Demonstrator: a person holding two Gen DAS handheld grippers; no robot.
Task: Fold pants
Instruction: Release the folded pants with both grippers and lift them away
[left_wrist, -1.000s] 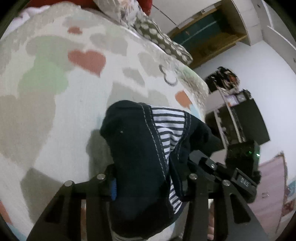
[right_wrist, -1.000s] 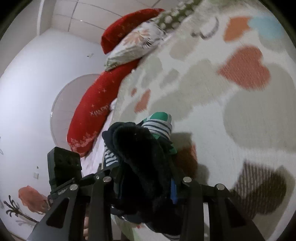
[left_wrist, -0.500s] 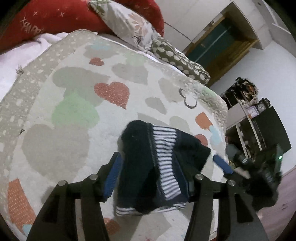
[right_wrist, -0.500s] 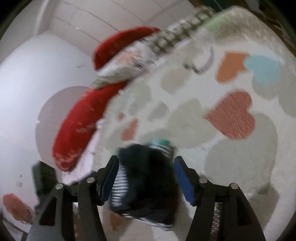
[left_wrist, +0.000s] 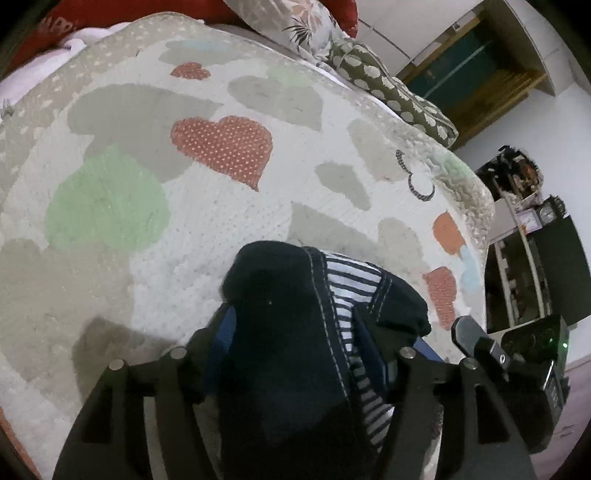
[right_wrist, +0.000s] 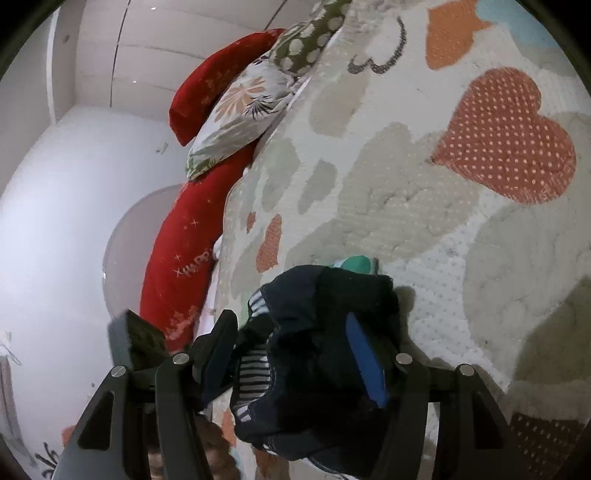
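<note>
Dark pants bunch between both grippers over a heart-print bed: left gripper fingers opening, right gripper fingers parted around cloth.

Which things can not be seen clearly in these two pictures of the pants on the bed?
- Left wrist view: the near end of the pants is cut off by the bottom edge; the left gripper, jaws opening, has its fingers half buried in the cloth.
- Right wrist view: the bundle hides the right gripper's pad contact.
- Both views: the fold's neatness cannot be judged.
- Shelf items: too small.
</note>
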